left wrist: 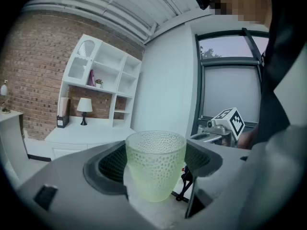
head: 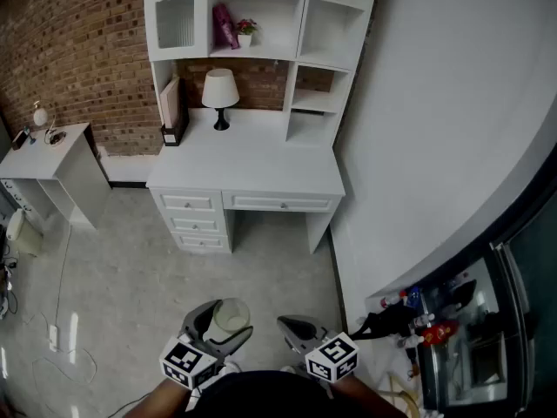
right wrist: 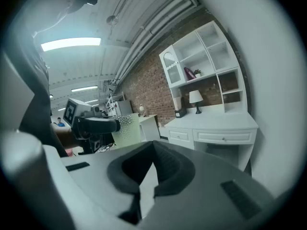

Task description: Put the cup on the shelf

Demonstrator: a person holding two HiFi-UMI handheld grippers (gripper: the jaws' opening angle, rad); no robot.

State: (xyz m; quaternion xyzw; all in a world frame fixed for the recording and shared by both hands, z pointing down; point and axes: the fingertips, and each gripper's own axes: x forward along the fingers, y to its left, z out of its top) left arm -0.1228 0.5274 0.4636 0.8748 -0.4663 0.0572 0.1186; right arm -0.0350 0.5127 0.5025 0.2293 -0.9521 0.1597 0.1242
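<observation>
Head view: left claw [head: 224, 322] pinches cup [head: 231, 313], right claw [head: 294, 327] closed, white desk [head: 252, 171] beyond.

The shelf [head: 261, 16] is standing on the back of the table [head: 252, 168], against the brick wall [head: 78, 42], with the lamp [head: 220, 94] sitting beneath it and a file holder [head: 172, 111] just left of the lamp. A side table [head: 48, 151] is standing well to the left. The cup [head: 231, 313] is sitting between the fingers [head: 198, 319] of the left gripper [head: 224, 320], well apart from the table, with the right gripper [head: 296, 327] just to its right.
</observation>
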